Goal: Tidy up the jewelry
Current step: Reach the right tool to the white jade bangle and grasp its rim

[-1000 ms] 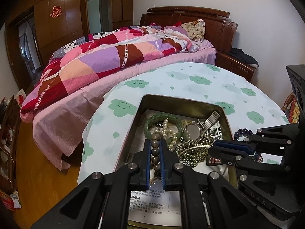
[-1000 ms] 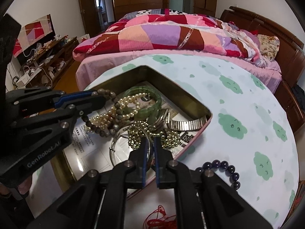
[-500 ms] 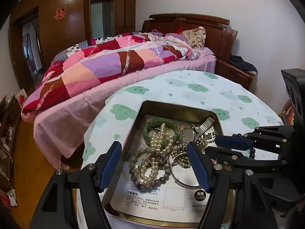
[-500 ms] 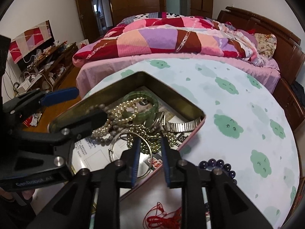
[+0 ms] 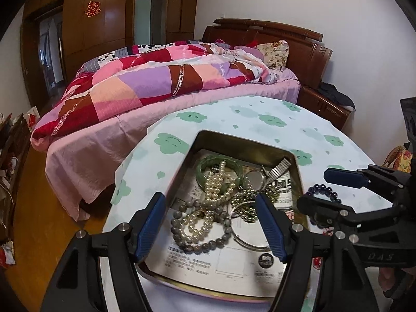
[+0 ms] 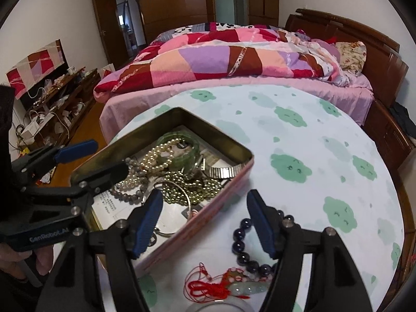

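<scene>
Lying on the surface [image 6: 325, 140] just outside the tin [image 6: 208, 223], the dark bead bracelet [image 6: 249, 244] curls nearest the right tool [image 6: 204, 217], whose empty jaws are opening wide, straddling the tin's near wall.

A bed [image 5: 166, 96] with a patchwork quilt [image 6: 221, 59] and dark wooden headboard [image 5: 286, 41] stands beyond the round table [image 6: 312, 135]. White walls [image 5: 338, 13], a brown wardrobe [image 5: 109, 20] far back, a wooden floor [image 5: 33, 208] and a cluttered low cabinet [image 6: 59, 96] at left.

Soft daylight, sharp focus, fisheye-bent dark corners
</scene>
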Tool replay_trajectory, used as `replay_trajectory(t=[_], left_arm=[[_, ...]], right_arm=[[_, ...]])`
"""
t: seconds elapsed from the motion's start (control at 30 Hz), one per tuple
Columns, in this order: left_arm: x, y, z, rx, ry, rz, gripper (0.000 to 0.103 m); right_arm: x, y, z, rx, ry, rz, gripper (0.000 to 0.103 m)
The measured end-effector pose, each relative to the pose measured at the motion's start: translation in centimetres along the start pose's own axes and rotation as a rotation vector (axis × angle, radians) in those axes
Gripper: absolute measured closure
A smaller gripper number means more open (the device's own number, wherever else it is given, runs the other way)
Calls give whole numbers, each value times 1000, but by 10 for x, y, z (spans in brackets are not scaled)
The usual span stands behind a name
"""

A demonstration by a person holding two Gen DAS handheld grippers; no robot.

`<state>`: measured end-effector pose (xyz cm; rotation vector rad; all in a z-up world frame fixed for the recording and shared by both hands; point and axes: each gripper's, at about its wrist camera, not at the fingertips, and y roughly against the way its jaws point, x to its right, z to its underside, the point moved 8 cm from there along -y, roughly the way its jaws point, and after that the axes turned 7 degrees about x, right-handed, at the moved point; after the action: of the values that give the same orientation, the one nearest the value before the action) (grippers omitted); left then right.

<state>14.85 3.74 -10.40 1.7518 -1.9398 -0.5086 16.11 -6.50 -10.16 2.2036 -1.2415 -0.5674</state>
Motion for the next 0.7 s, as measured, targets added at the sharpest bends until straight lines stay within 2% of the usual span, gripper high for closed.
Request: replay_trajectory(t=[0.27,0.47,0.57,0.7], left_arm=[[15,19,3,25,-38,-4,32],[25,26,11,35,-43,-18,32],[31,28,17,30,-36,-14,32],[34,29,28,16,-27,-16,32]], right_arm=[[18,28,14,10,-28,-6,32],[50,52,48,0,-91,41,29],[57,58,67,-19,-111,59,29],[55,60,90,-46,-116,41,25]])
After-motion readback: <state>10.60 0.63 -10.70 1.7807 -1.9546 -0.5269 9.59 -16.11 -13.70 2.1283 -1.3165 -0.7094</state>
